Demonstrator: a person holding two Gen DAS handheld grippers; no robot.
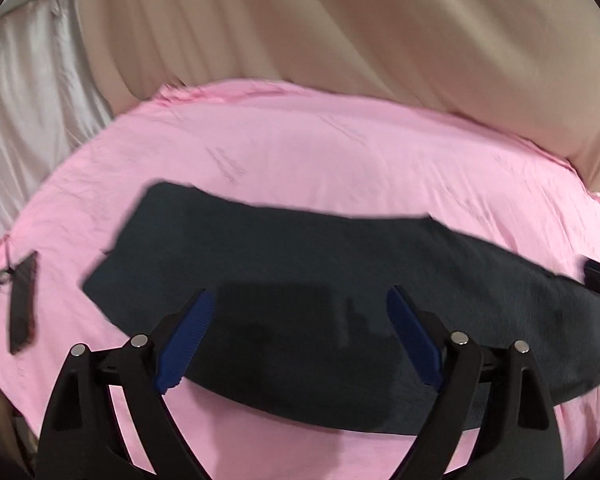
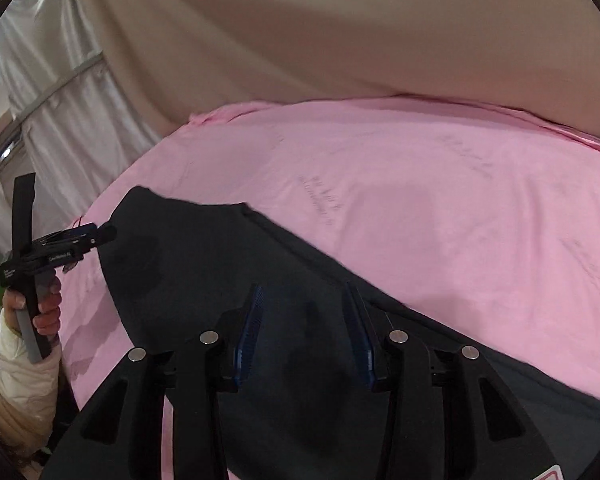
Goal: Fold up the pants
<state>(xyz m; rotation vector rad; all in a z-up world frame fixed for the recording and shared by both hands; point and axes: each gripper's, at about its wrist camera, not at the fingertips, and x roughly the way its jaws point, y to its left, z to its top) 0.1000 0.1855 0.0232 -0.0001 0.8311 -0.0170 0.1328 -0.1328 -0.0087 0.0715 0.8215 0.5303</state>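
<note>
**Both grippers free over the pants**

The pants [image 1: 300, 280] lie flat in a long strip on the pink sheet [image 1: 300, 140]. My left gripper [image 1: 300, 336] and right gripper [image 2: 302, 336] hover released, nothing between the jaws. Next, I reckon: grab one end, carry it across.

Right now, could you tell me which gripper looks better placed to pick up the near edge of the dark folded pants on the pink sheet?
Probably left: the left gripper hangs wide open over the dark pants' near edge on the pink sheet. The right gripper is narrower, over mid-cloth.
</note>
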